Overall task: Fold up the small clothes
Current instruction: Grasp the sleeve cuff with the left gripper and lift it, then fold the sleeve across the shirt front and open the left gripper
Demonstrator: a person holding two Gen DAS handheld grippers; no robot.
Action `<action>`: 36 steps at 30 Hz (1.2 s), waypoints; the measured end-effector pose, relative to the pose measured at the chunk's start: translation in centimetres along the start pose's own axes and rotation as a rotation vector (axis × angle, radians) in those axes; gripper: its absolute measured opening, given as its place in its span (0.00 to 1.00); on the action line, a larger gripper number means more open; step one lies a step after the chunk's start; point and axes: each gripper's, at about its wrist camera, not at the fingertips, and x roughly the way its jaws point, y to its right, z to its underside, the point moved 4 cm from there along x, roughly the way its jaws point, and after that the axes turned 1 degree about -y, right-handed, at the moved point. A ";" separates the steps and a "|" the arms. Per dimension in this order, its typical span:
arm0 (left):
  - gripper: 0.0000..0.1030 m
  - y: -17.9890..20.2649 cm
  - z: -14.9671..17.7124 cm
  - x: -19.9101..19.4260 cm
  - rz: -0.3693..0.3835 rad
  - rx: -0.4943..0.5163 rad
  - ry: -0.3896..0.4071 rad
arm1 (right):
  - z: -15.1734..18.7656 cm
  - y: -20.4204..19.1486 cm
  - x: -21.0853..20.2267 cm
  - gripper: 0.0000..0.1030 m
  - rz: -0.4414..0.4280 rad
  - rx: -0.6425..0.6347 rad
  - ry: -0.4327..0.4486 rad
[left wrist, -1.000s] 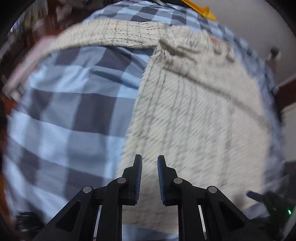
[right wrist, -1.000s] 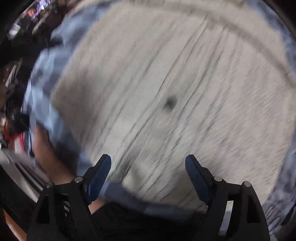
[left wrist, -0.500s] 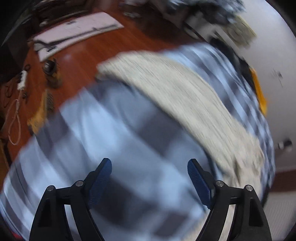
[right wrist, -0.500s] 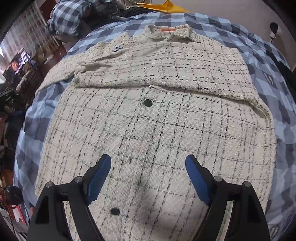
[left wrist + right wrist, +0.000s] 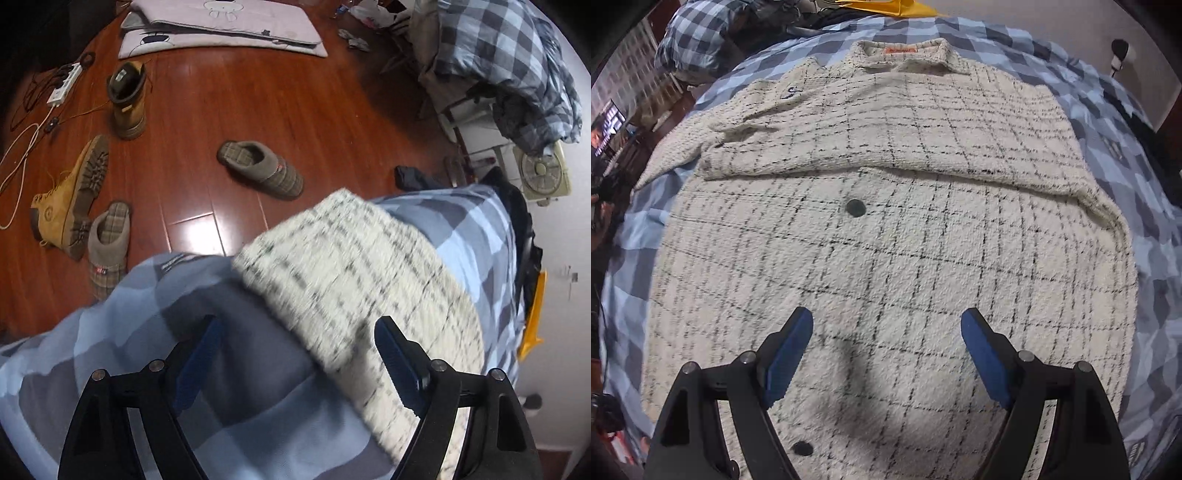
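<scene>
A cream shirt with a thin black check [image 5: 905, 240] lies spread on a blue checked bedspread [image 5: 1137, 155], collar at the far end, one sleeve folded across the chest, dark buttons down the front. My right gripper [image 5: 886, 350] is open and empty, hovering over the shirt's lower front. In the left wrist view a sleeve or side edge of the shirt [image 5: 362, 280] lies blurred on the bedspread [image 5: 221, 369] near the bed's edge. My left gripper [image 5: 295, 362] is open and empty just above that edge.
Beyond the bed edge is a red wooden floor [image 5: 229, 92] with slippers [image 5: 262, 168], tan boots [image 5: 70, 199], a power strip and cables [image 5: 62, 83], and a pink mat [image 5: 221, 26]. A heap of checked bedding [image 5: 509, 66] and a fan [image 5: 543, 173] stand at right.
My left gripper has opened and swung from the shirt's body out to its edge at the bedside. My right gripper stays open and has steadied over the shirt's lower front.
</scene>
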 end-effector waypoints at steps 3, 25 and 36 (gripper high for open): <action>0.40 0.4 -0.3 -0.2 0.009 0.016 0.027 | -0.2 -0.2 -0.2 0.78 0.029 -0.030 0.020; 0.11 25.3 15.8 -14.7 -0.090 0.658 0.361 | -1.6 3.5 -4.4 0.78 -0.029 0.109 0.155; 0.10 41.4 42.4 -13.4 0.075 1.010 0.265 | -2.4 9.7 -6.7 0.78 -0.092 0.326 0.240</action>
